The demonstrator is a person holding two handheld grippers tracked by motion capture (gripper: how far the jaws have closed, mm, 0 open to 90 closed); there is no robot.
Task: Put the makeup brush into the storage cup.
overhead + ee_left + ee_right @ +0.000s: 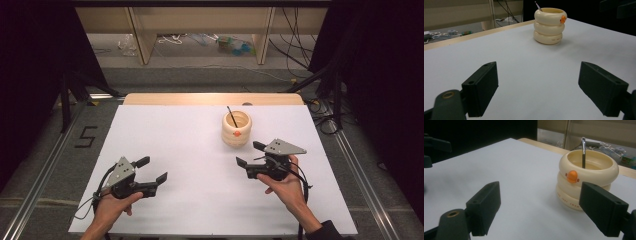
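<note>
Left gripper (154, 170) and right gripper (247, 154) both gape empty; cream holder (236, 128) stands upright just beyond the right, nearer it.

The high view sits above the near edge of the white table (200, 165), looking forward and down, far enough back to catch the floor beyond. The left gripper view rides low over the table, facing across it toward the cream pot (550, 25), which is well off. The right gripper view is just as low but way closer to that pot (587, 180). All three share the pot (236, 129).
</note>
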